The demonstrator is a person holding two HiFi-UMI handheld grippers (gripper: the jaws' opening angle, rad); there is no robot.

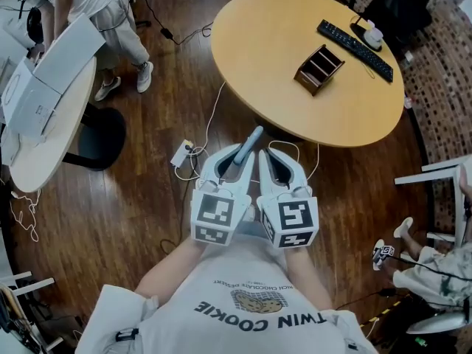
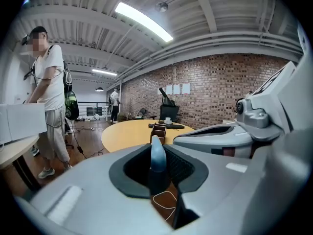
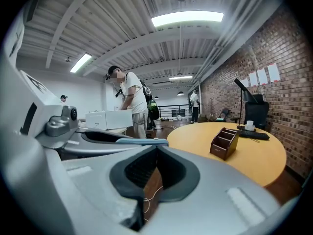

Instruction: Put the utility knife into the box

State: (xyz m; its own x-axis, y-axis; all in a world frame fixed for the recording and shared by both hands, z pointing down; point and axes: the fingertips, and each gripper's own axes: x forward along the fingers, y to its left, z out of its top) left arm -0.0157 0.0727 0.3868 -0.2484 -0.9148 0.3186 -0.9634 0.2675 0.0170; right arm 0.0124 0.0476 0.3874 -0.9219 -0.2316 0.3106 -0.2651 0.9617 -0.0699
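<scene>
My left tool (image 1: 234,162) pinching the utility knife (image 1: 252,140), my right tool (image 1: 279,161) closed up, empty, box (image 1: 318,68) on desk (image 1: 273,35) at one o'clock

Open tabletop (image 1: 273,43) before the box (image 1: 319,68); keyboard (image 1: 354,49) behind.

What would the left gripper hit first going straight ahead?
Likely the brown box on the round table: the left gripper, shut on the knife, points right at it from slightly above the tabletop. Height is hard to judge, so the table edge could come first.
</scene>
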